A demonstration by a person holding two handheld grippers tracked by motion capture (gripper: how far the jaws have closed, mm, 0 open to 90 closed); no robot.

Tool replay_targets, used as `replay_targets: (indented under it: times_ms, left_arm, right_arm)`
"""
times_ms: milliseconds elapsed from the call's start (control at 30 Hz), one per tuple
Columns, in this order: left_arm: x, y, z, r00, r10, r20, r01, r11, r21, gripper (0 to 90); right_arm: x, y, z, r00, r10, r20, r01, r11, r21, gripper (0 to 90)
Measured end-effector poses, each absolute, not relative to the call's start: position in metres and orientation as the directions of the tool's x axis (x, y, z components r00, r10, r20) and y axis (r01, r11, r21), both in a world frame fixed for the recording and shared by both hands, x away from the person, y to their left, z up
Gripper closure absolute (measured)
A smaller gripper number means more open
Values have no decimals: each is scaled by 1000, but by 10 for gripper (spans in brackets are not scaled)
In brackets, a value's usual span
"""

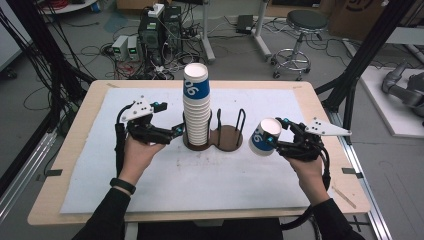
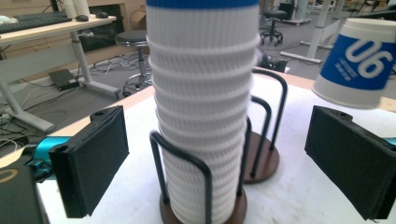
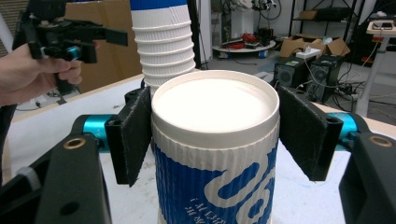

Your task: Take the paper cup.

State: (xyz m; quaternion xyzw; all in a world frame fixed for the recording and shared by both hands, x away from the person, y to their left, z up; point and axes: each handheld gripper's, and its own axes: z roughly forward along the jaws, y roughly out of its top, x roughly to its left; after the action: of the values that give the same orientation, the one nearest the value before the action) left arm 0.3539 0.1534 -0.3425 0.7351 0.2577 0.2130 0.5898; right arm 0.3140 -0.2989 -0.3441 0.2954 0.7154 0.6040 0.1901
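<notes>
A grey floor (image 1: pixel 240 55) strewn with black cables (image 1: pixel 90 50); at twelve o'clock computer towers (image 1: pixel 161 30) stand beside white desk legs (image 1: pixel 207 35); at one o'clock a round stool (image 1: pixel 300 30) on castors; cardboard boxes (image 3: pixel 310 46) farther back — black frame posts (image 1: pixel 367 50) flank the pale wooden surface (image 1: pixel 65 165).

Wood table (image 1: pixel 70 150) w/ white mat (image 1: pixel 200 180) on top; brown wire cup holder (image 1: pixel 231 136) stands mid-mat.

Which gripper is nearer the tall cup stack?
Left. The left gripper sits right beside the cup stack, jaws open toward it; the right gripper stands apart, clamping a single paper cup.
</notes>
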Motion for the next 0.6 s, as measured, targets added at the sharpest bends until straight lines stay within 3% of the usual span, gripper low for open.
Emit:
replay_targets:
  times_ms: [600]
  left_arm:
    - [316,165,-389,759,651,7,159,-197,967,61]
  right_arm:
    - [316,-299,-348,-745,661,91,208,100,973,304]
